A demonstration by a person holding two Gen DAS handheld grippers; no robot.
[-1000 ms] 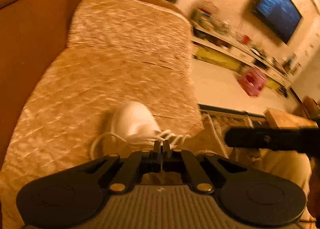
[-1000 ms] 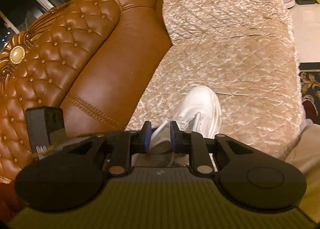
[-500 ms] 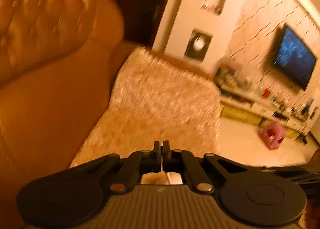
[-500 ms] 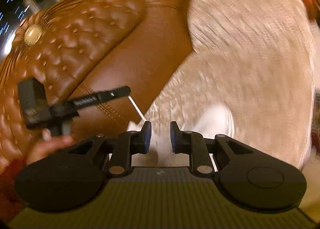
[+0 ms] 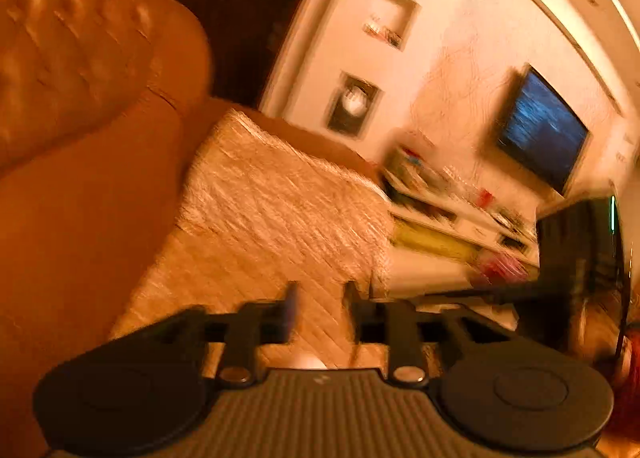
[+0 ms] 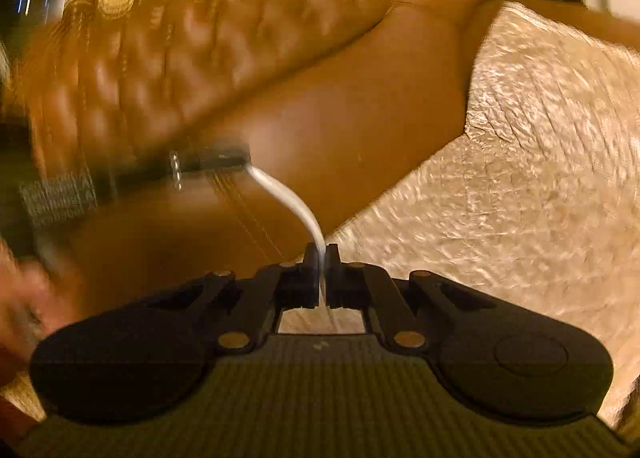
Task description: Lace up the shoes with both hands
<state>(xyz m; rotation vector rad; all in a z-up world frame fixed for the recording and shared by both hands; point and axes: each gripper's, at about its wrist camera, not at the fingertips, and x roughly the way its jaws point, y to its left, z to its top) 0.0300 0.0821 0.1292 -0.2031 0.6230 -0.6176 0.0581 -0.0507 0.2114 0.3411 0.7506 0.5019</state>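
Between right gripper [image 6: 322,258] pads, lace [image 6: 288,197] is pinched, running toward 10 o'clock to left gripper [image 5: 319,308], seen spread, empty.

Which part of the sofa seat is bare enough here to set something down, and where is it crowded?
The quilted seat cover is bare from the leather backrest out to its floor-side edge. It is crowded beside the right hand-held gripper, which is shut on the white shoelace running to the left hand-held gripper. The shoe is out of view.
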